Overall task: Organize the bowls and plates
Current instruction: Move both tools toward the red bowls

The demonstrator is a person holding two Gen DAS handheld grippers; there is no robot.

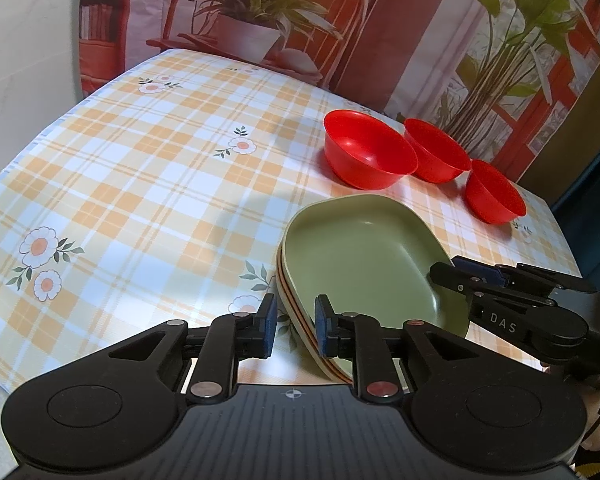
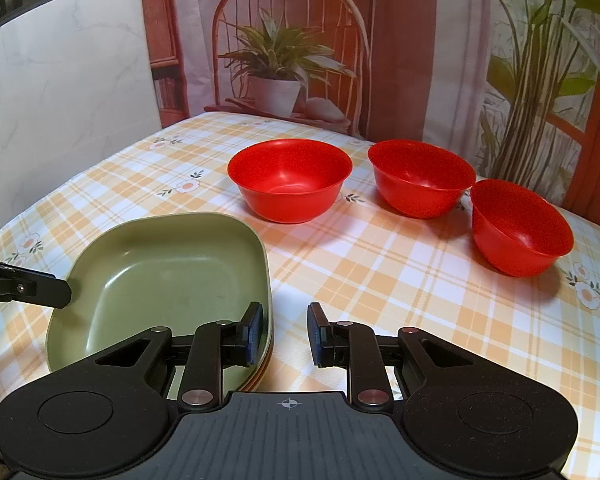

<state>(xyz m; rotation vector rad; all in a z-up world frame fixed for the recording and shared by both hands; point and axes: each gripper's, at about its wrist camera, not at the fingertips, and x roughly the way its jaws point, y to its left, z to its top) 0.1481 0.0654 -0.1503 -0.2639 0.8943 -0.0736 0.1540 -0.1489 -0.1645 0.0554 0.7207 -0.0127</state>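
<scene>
A stack of plates with a green one on top [image 1: 364, 264] [image 2: 168, 280] lies near the table's front edge. Three red bowls stand apart behind it: left [image 1: 368, 154] [image 2: 290, 178], middle [image 1: 436, 150] [image 2: 422, 176], right [image 1: 494, 192] [image 2: 520, 230]. My left gripper [image 1: 296, 326] is open, its jaws straddling the stack's left rim without pinching it. My right gripper [image 2: 285, 334] is open at the stack's right rim; it also shows in the left wrist view [image 1: 456, 272], over the green plate's right edge.
The table has a checked flowered cloth [image 1: 140, 184] [image 2: 380, 264]. A printed backdrop with plants and a chair [image 2: 288, 60] hangs behind it. A white panel [image 2: 60, 100] stands at the left. The table's right edge [image 1: 556, 232] drops off beside the right bowl.
</scene>
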